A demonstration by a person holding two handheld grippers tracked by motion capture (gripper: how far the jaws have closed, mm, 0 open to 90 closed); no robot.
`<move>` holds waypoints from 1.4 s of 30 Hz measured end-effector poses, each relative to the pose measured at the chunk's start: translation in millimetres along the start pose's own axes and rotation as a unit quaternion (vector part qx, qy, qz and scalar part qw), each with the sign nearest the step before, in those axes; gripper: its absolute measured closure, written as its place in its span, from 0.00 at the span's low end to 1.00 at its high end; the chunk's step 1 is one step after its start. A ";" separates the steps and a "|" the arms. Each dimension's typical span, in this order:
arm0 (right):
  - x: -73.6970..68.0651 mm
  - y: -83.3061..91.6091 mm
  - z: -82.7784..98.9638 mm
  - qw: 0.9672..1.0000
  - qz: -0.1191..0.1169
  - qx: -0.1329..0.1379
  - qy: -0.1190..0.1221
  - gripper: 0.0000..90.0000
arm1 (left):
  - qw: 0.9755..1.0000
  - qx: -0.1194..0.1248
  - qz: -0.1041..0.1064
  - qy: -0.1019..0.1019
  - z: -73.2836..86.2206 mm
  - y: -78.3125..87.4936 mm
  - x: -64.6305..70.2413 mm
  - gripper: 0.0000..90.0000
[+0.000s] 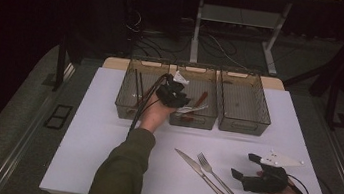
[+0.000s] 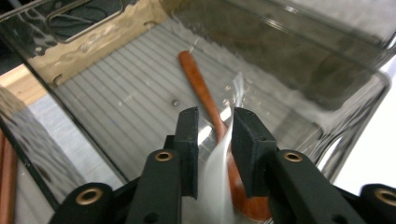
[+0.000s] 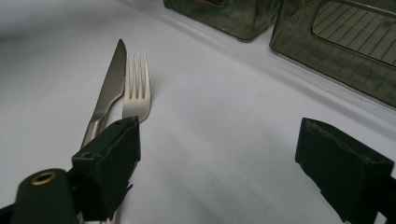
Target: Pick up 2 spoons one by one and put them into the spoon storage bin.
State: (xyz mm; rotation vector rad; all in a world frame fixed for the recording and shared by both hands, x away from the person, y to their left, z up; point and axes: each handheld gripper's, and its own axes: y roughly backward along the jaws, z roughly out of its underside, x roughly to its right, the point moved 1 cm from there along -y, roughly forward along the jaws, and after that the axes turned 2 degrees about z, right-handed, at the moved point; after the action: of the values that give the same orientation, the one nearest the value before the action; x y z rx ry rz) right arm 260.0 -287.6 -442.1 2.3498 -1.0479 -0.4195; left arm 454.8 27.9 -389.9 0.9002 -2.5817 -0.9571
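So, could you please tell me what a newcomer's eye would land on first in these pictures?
Probably the left gripper over the middle bin of three smoky clear bins at the table's far edge, a blurred silvery utensil between its slightly parted jaws above a wooden spoon lying inside. Next, the knife and fork lying side by side on the white table, beside the open right gripper.

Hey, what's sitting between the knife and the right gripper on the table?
The fork, lying alongside the knife on its right-gripper side, as the high view shows.

Olive-green sleeve point(image 1: 122, 171), black gripper point(image 1: 248, 172)
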 end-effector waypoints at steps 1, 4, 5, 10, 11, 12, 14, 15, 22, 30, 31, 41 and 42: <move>-0.5 0.1 -0.1 1.000 0.000 0.000 -0.001 0.16 | 1.000 0.005 0.000 0.001 -0.5 1.0 0.7 0.74; -1.0 -0.2 -0.2 1.000 0.000 0.000 -0.001 0.16 | 1.000 0.015 0.002 -0.003 -2.3 7.5 2.6 0.67; -1.0 -0.4 -0.2 1.000 0.000 -0.002 -0.001 0.16 | 1.000 0.018 0.005 -0.003 -2.6 9.5 3.2 0.64; -0.8 -1.4 -0.2 1.000 -0.001 -0.003 -0.001 0.16 | 0.999 0.039 0.027 -0.002 0.5 20.0 7.5 0.56; -0.6 -1.7 0.0 1.000 0.000 -0.003 0.000 0.16 | 0.999 0.040 0.031 -0.002 2.0 22.0 8.3 0.55; -0.5 -1.8 0.2 1.000 0.001 -0.005 -0.001 0.16 | 0.999 0.040 0.031 -0.008 3.5 24.3 8.8 0.54; -0.4 -1.7 0.2 1.000 0.002 -0.006 -0.003 0.16 | 0.998 0.043 0.034 -0.012 6.9 29.5 10.6 0.51; -0.3 -1.8 0.1 1.000 0.003 -0.006 -0.005 0.16 | 0.998 0.045 0.036 -0.012 8.7 31.9 11.5 0.50; 1.2 -3.1 -0.9 0.999 0.010 -0.022 -0.025 0.16 | 0.996 0.063 0.054 -0.011 21.8 49.2 22.0 0.44; 4.0 0.6 -4.2 0.999 -0.006 -0.038 -0.030 0.13 | 0.995 0.073 0.065 -0.013 43.4 66.9 35.8 0.38; 3.4 0.8 -4.4 0.999 -0.008 -0.040 -0.033 0.13 | 0.995 0.075 0.069 -0.015 46.3 68.6 37.0 0.37; 1.5 2.9 -5.2 0.999 -0.018 -0.036 -0.031 0.13 | 0.994 0.085 0.071 -0.015 75.8 84.2 50.5 0.28; 1.7 2.9 -5.4 0.999 -0.018 -0.036 -0.032 0.13 | 0.994 0.085 0.071 -0.017 79.5 86.8 51.8 0.27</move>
State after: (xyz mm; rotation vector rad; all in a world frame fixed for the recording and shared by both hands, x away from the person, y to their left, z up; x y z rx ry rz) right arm 261.9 -288.7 -436.2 2.3087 -1.0040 -0.5393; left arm 340.7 87.2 -392.3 0.7338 -2.7454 -0.7299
